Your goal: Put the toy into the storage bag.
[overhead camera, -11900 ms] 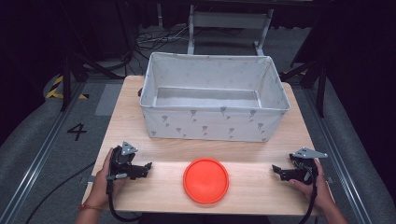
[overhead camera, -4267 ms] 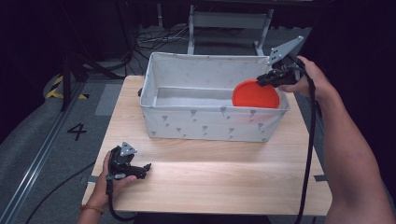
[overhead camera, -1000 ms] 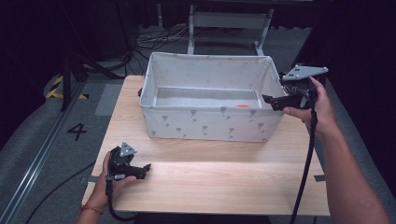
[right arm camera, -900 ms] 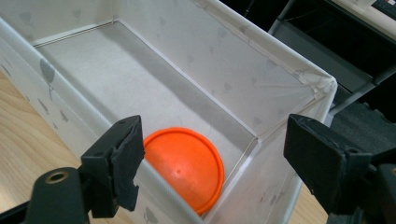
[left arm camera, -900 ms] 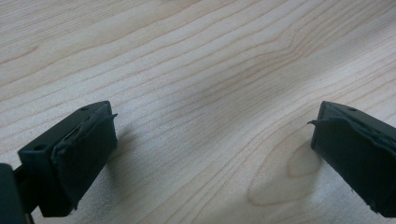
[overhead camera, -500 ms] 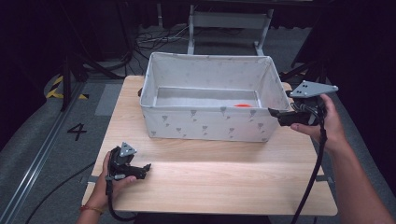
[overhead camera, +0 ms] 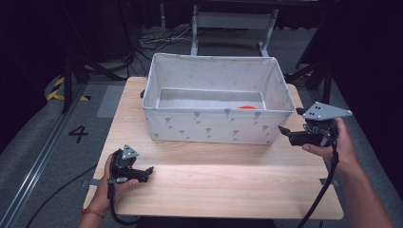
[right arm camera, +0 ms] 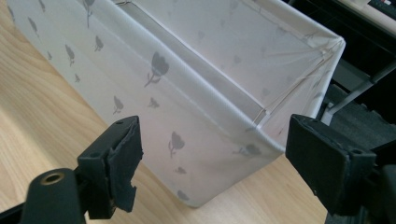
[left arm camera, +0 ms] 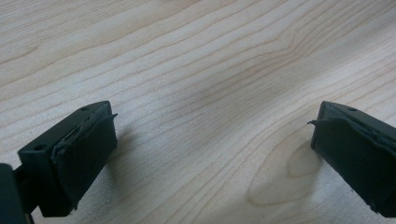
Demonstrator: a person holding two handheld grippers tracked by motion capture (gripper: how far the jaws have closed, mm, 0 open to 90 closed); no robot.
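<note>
So the orange disc (overhead camera: 247,107) is in the fabric bin (overhead camera: 216,128): from the high view, just a thin orange sliver of it shows on the bin floor, toward the right end and close behind the front wall, lying low and flat as far as the angle lets you judge. That reads as the main part of the job done, with the 1 thing that needed moving now sitting inside the container. Your right gripper (overhead camera: 284,131) is outside the bin, off its right front corner, held above the table (overhead camera: 223,185) and pointing left toward the bin wall. In the right gripper view the 2 jaws stand wide apart with nothing between them; the bin's corner and its flower-printed side sit beyond them, not touched. Your left gripper (overhead camera: 148,171) rests low near the front left of the table, well apart from the bin. In the left gripper view its jaws are also spread wide over bare wood, holding nothing. Neither tool has anything in it. What looks left, judging by the layout, is small: bring your right hand down to a rest spot on the table near the front right edge, mirroring where your left hand sits. No other loose thing shows on the tabletop that would want putting away. Whether the disc lies fully flat or leans on the wall I cannot tell, since the front wall hides most of it.
</note>
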